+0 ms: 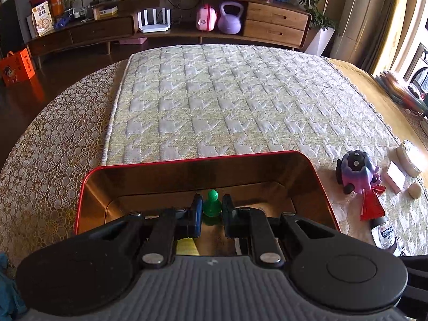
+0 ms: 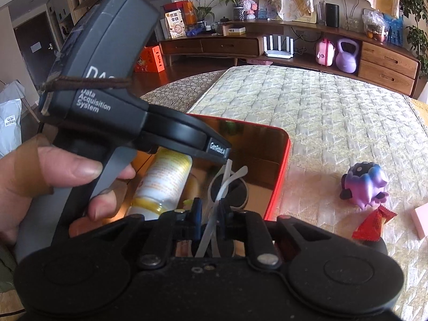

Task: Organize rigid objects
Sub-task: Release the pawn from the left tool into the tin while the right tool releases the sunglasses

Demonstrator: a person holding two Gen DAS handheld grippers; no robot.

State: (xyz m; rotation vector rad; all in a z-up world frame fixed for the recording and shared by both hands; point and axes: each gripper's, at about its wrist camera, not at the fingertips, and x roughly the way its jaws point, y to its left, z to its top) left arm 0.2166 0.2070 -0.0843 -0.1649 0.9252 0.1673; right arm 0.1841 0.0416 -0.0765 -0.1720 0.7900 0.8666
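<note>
Left tool grips one green plastic pawn-shaped piece inside the red-rimmed, gold-lined metal tin. Right tool pinches one pair of white-framed sunglasses over the same tin, beside one white-and-yellow bottle. Risk: crowded tools may collide, dislodging either item. Beyond, on the quilted desk: one purple toy, one red wrapper.

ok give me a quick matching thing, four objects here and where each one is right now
Things:
1. green pawn
2. white glasses
3. purple toy
4. bottle

Places:
a. lying inside the red box
b. between the left gripper fingers
c. on the quilted mat, outside the box
d. arms between the right gripper fingers

Pairs: 1-b, 2-d, 3-c, 4-a
</note>
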